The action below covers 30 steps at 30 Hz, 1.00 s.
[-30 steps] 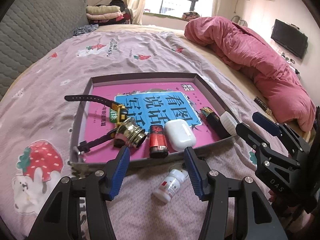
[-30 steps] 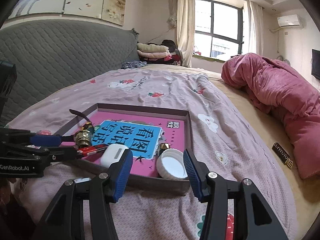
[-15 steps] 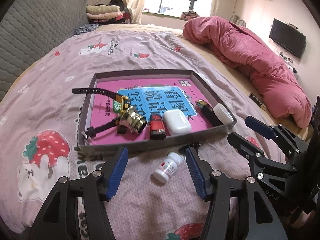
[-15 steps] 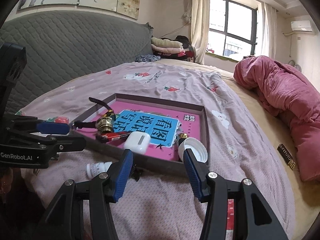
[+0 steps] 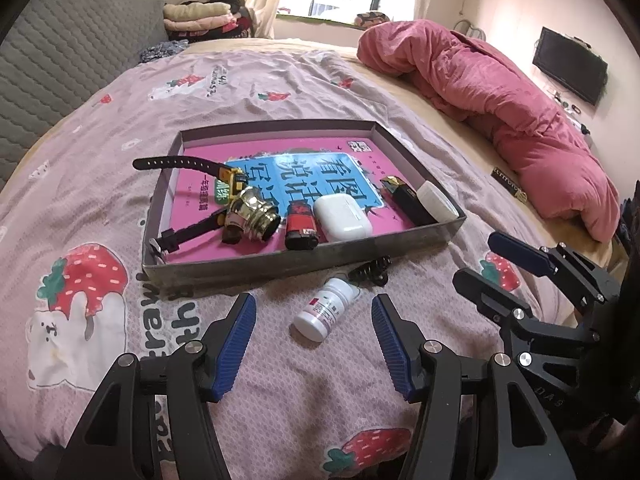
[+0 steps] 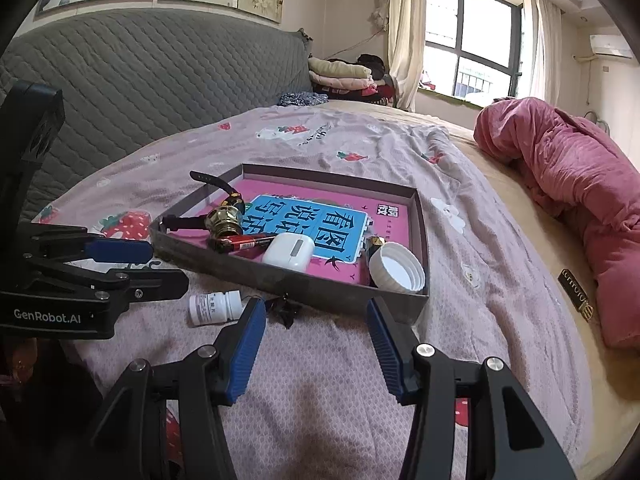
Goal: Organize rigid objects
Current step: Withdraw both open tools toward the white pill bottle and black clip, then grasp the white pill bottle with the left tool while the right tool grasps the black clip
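White plastic pill bottle (image 5: 325, 309) with a red-marked label lies on its side on the strawberry-print pink bedsheet (image 5: 100, 208), just outside the near wall of the shallow grey cardboard tray (image 5: 280, 262), which serves as the landmark. A small black spring-like clip (image 5: 370, 272) rests on the sheet between the bottle's cap end and that same wall. Inside the tray, over a pink book cover with a blue panel (image 5: 320, 178), sit a black-strapped watch (image 5: 180, 166) at the left side, a brass-coloured lamp socket (image 5: 252, 216) and a red and black lighter (image 5: 300, 226) toward the near wall, a white earbud case (image 5: 342, 218) beside the lighter, and a black and gold lighter (image 5: 404, 196) with a white ribbed bottle cap (image 6: 396, 266) in the right near corner. Left tongs (image 5: 312, 344) hover just short of the tray with blue pads spread, released, the bottle lying between the tips untouched. Right tongs (image 6: 316, 336) hang before the tray's near corner, also released and gripping nothing.
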{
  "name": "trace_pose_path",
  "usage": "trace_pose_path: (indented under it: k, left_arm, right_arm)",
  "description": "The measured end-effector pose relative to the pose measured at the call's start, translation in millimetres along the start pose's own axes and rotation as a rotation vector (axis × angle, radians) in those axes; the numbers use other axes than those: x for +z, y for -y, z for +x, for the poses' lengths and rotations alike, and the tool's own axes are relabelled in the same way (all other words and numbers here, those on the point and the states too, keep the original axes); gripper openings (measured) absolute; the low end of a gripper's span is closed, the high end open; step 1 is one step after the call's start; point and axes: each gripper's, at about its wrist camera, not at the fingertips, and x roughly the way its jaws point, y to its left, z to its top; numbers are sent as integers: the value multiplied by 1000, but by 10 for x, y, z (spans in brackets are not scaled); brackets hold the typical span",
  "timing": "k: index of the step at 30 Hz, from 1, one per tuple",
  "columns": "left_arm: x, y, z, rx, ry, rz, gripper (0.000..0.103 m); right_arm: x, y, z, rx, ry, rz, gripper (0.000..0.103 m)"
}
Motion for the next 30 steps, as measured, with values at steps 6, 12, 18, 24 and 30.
trace_pose_path:
  k: [6,12,18,24,30]
  left_arm:
    - [-50,12,78,2,-28,3,62]
    - [-95,-3,174,6,-53,3,62]
    - [-122,-36,286,5,-74,-5,62]
    - [-104,-7,451,11,-88,20,62]
    - [-74,25,622,13,-121,59,59]
  right_arm:
    - [-22,-27,25,7,-21,-5,52]
    - [-41,-54,84,26,-36,-21,52]
    - [-68,-56,144,30,-52,-26,52]
    - [-87,-23,204,30,-67,-14,52]
    - [-110,3,308,43,-82,-2,52]
